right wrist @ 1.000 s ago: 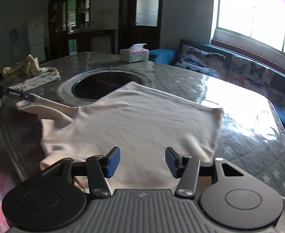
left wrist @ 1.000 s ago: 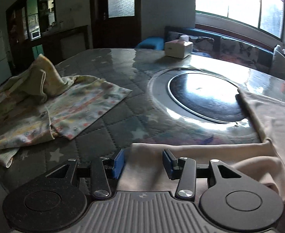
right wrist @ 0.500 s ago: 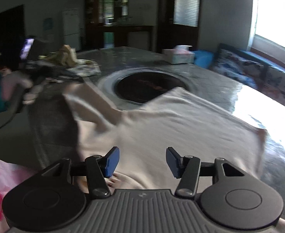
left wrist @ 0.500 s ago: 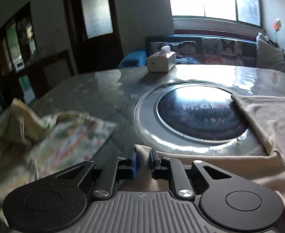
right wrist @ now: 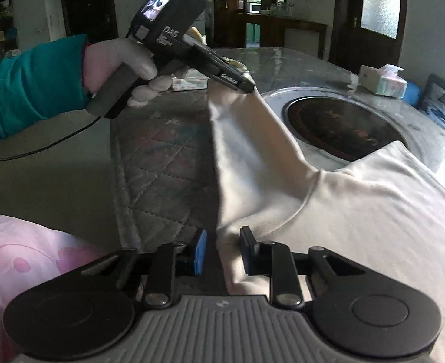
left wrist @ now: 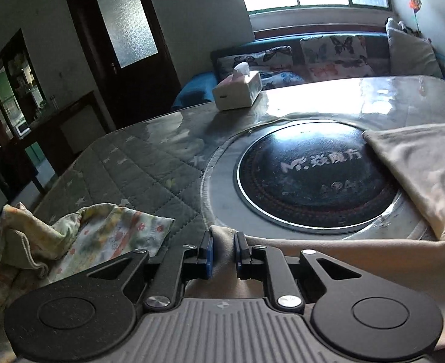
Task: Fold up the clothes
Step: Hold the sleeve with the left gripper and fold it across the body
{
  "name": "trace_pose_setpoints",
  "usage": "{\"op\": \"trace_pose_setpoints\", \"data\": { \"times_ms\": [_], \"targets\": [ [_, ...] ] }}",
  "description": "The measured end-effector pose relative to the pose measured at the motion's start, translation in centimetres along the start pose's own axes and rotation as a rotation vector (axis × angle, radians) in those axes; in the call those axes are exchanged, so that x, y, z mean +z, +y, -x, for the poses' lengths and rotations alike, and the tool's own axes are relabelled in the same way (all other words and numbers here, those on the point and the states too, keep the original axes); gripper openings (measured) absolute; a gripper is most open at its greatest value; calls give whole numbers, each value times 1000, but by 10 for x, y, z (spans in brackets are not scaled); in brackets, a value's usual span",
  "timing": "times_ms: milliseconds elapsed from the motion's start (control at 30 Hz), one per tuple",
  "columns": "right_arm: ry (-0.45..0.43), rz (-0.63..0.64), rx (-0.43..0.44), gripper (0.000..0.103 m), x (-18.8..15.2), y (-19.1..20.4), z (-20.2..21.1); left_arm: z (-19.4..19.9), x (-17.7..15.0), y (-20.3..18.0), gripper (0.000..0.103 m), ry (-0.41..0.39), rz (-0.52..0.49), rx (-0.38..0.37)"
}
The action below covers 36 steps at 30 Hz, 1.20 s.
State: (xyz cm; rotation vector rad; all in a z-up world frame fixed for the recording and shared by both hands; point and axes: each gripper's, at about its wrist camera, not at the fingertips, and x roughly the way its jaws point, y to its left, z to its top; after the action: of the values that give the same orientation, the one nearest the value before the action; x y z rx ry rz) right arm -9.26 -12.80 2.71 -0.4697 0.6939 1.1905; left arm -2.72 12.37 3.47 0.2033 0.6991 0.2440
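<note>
The cream garment [right wrist: 358,211] lies on the desk [left wrist: 137,175], its sleeve end clamped in the left tool [left wrist: 224,249]; the closing right tool [right wrist: 222,249] should pinch its edge fully before lifting.

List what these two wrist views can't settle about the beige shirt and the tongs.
- Beige shirt: right wrist view, the far side runs off the right edge; the neckline is not visible.
- Right tongs, closing: the shirt edge lies between them, but whether both pads press on it is unclear.
- Left tongs: shut on the sleeve; their own body hides the cloth beneath.
- Floral cloth: left wrist view, bunched and cut off by the left edge.
</note>
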Motion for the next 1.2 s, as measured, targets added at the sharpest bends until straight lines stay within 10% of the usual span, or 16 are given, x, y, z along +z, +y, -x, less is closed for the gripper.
{"op": "trace_pose_setpoints", "data": {
  "times_ms": [233,333,733,867,1033,1200],
  "targets": [
    [-25,-6,25,24,2,4,8,-1,-11,12,23,17,94,6],
    [-42,-7,11,24,6,4,8,14,-17,21,49,3,171,34],
    [-24,-32,19,29,23,4,-28,28,-55,41,49,79,407,31],
    [-22,-34,40,30,26,9,-31,23,-53,42,43,73,433,17],
    [-20,-20,51,29,29,12,-33,18,-50,41,8,51,425,9],
    [-46,-52,30,29,30,8,-27,25,-48,45,4,19,450,24]
  ]
}}
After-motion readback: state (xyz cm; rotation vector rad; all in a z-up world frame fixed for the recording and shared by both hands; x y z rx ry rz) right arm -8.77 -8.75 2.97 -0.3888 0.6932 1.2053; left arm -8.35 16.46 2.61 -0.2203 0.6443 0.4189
